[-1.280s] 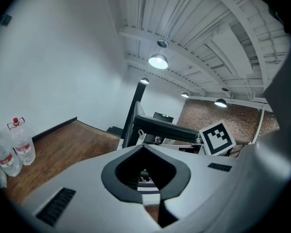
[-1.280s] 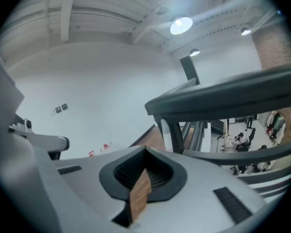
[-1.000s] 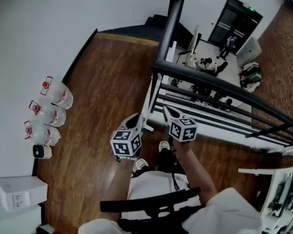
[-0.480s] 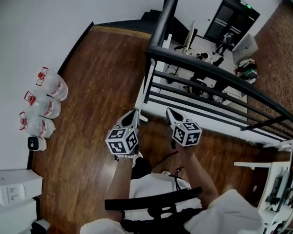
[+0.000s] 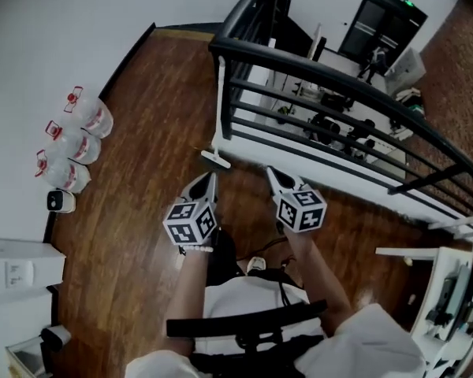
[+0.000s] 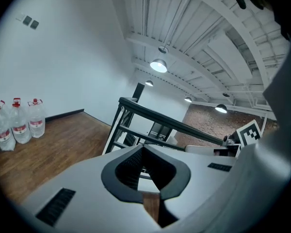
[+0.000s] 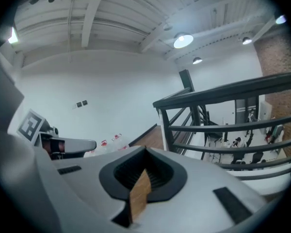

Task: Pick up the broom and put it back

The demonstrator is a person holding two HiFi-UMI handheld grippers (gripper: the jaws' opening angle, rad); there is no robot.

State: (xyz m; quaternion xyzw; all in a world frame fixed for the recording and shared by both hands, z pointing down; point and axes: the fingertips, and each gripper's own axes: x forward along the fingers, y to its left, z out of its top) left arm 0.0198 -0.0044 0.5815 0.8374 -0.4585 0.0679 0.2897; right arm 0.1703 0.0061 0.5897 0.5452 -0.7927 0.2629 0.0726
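A white long-handled broom (image 5: 219, 109) stands upright against the end post of the black railing (image 5: 315, 69), with its small white head (image 5: 215, 159) on the wooden floor. My left gripper (image 5: 209, 181) is just below the broom head, shut and empty. My right gripper (image 5: 272, 173) is level with it to the right, also shut with nothing between the jaws. Both point toward the railing and touch nothing. The left gripper view shows the broom handle (image 6: 113, 136) beside the railing post. In the right gripper view the railing (image 7: 223, 93) fills the right side.
Three water bottles (image 5: 83, 128) and a small white device (image 5: 61, 201) stand along the left wall, with white boxes (image 5: 16, 266) nearer the corner. Beyond the railing a lower floor with desks and people is visible. A white shelf (image 5: 410, 252) stands at the right.
The person has walked on: the railing, the broom and the bottles now sit higher and further left in the head view. Both grippers moved along, still shut and empty.
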